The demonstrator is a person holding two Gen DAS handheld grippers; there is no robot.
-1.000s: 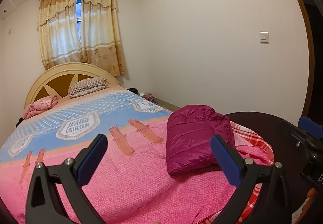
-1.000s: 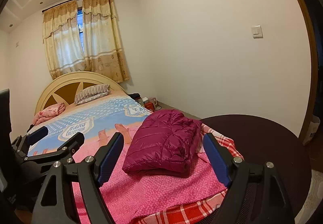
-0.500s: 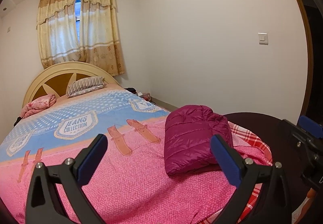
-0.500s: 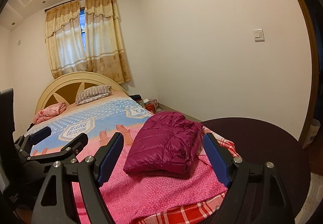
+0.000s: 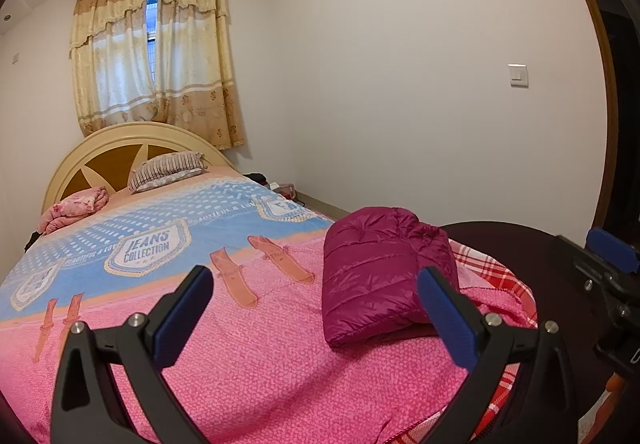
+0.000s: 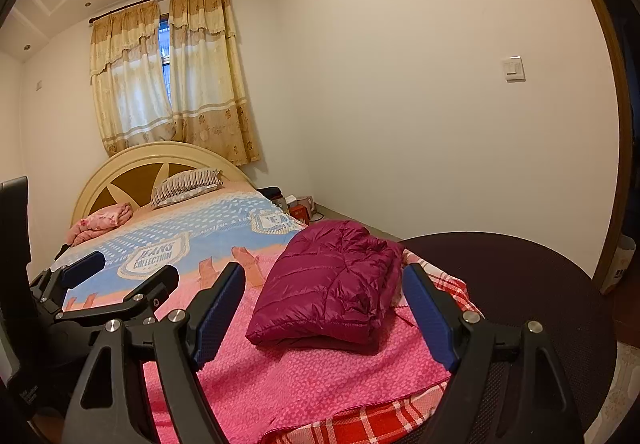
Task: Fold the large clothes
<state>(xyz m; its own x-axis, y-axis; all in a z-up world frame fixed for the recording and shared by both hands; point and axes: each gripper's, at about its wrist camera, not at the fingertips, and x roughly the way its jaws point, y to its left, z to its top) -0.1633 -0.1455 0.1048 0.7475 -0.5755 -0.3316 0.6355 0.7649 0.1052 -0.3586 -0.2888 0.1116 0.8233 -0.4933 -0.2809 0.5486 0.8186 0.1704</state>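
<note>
Jacket [image 5: 380,280] lies folded on the bed [image 5: 256,364] ahead of our left tongs [image 5: 316,312] and right tongs [image 6: 324,316], both released and holding nothing.

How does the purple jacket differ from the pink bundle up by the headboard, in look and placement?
The purple jacket is plain, shiny and quilted; the pink bundle is pale with a floral print. The jacket lies folded into a neat block near the foot of the bed, on the pink blanket; the bundle sits loosely crumpled at the head end, beside the striped pillow. Both rest on the bed, and neither gripper touches them.
</note>
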